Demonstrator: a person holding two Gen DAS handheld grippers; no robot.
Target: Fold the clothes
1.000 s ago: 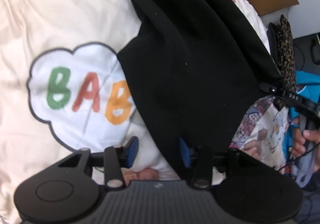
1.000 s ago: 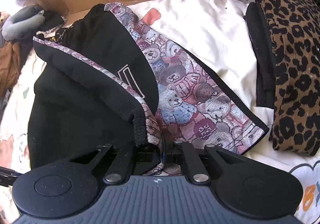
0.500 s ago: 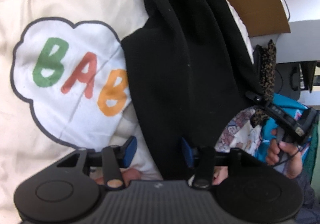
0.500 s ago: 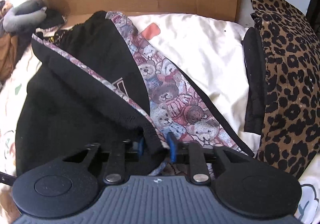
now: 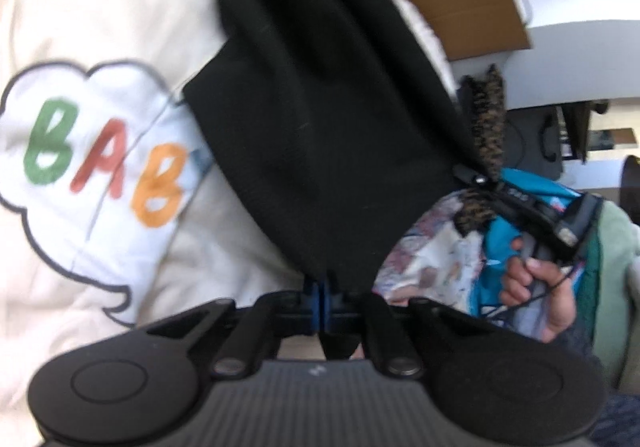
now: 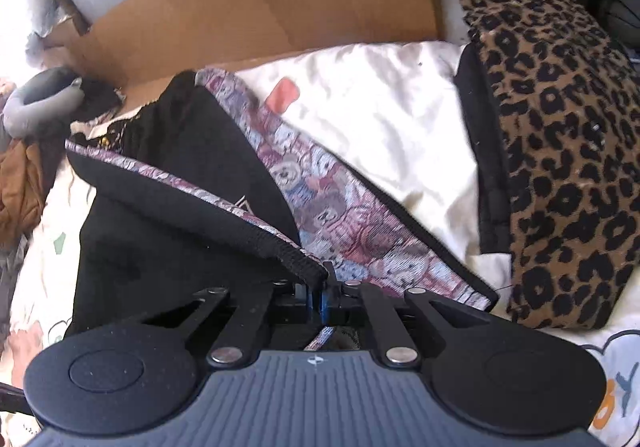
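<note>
Blk garment (image 6: 168, 247) w/ teddy-print lining, hem pinched in both jaws

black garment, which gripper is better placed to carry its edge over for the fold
Right, probably. The right gripper is shut on the black garment at its ribbed hem, with open bedding ahead. The left gripper is shut on a hanging corner.

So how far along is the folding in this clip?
Done: a leopard-print piece already lies folded to one side of the bed cover. In hand: the black garment with the teddy-bear lining, with the left hand-held gripper and right hand-held gripper each shut on one of its edges. Left: it is spread open and not yet folded; other clothes sit heaped at the bed's far edge.
</note>
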